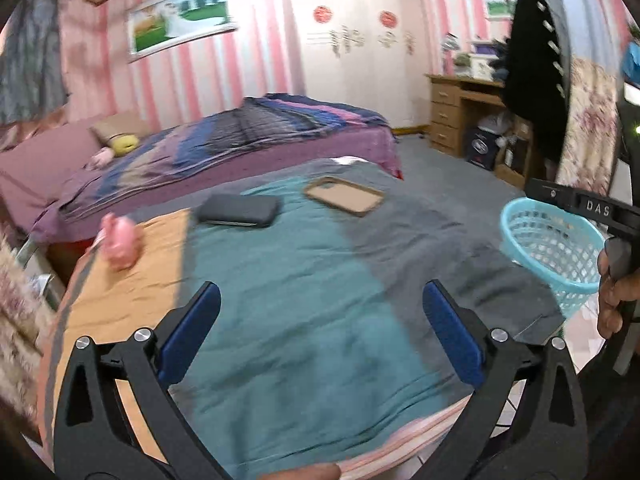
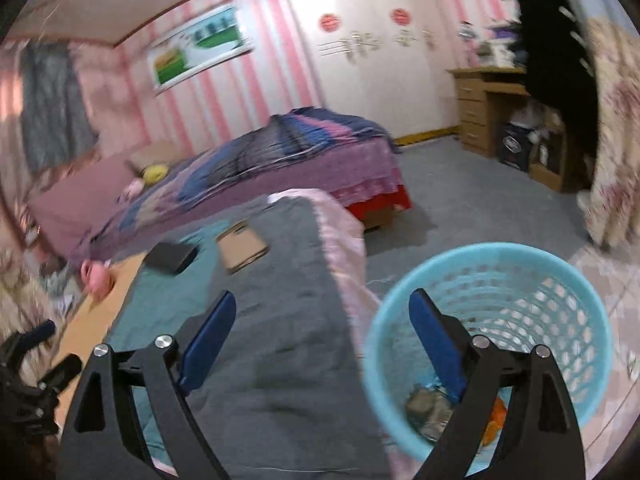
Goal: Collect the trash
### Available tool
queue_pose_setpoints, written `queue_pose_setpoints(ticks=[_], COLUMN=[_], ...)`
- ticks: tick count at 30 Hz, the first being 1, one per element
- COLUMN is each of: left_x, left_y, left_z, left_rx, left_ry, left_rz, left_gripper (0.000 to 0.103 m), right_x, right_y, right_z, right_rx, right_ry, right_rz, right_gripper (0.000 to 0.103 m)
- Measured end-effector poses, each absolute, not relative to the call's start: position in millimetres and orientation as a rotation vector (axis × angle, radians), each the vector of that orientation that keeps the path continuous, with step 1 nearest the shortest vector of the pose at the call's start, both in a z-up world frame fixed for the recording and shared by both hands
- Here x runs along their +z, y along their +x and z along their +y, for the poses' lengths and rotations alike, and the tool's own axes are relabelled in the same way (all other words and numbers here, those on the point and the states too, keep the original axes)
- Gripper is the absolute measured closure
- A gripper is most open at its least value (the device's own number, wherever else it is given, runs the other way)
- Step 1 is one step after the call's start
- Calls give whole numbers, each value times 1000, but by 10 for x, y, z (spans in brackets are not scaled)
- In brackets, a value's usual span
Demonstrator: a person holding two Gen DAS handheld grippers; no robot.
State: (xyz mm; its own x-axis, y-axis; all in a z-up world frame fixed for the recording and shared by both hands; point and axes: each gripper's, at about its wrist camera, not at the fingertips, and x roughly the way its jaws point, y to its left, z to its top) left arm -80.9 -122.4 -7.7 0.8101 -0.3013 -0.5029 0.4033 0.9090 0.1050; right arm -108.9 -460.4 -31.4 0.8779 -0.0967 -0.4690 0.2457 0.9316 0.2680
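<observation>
Cloth-covered table (image 1: pixel 304 280) in the foreground. On it: pouch (image 1: pixel 239 210) at 11 o'clock, tray (image 1: pixel 344 196) at 12, toy (image 1: pixel 118 245) at 10. Basket (image 2: pixel 492 344) on floor at 3 o'clock, trash (image 2: pixel 430 410) inside. Bed (image 1: pixel 224 148) behind the table.

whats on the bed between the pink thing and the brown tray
A dark flat case lies between the pink thing and the brown tray, on the teal blanket; the left wrist view shows it best.

Light-blue lattice basket (image 2: pixel 520 280), teal-and-grey blanket (image 1: pixel 320 300), pink-striped wall (image 1: pixel 200 72), perhaps pink toy (image 1: pixel 118 242).
</observation>
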Motion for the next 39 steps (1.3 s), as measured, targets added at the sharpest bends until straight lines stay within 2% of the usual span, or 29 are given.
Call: queue_pose_setpoints(ticks=[13, 21, 32, 39], left_x=[-9, -57, -163, -171], left_y=[-909, -805, -756, -725], left_z=[-207, -80, -234, -142], left_rx=[-152, -77, -113, -109], left_ry=[47, 51, 121, 72], left_rz=[345, 301, 317, 335], left_gripper=[5, 5, 5, 5], right_x=[-215, -127, -88, -113], right_y=[-1063, -1232, -1105, -1077], right_z=[-3451, -3289, -3343, -3350], right_rx=[-69, -49, -41, -37], right_ry=[69, 21, 62, 59], right_rz=[357, 288, 332, 335], right_gripper=[15, 8, 8, 7])
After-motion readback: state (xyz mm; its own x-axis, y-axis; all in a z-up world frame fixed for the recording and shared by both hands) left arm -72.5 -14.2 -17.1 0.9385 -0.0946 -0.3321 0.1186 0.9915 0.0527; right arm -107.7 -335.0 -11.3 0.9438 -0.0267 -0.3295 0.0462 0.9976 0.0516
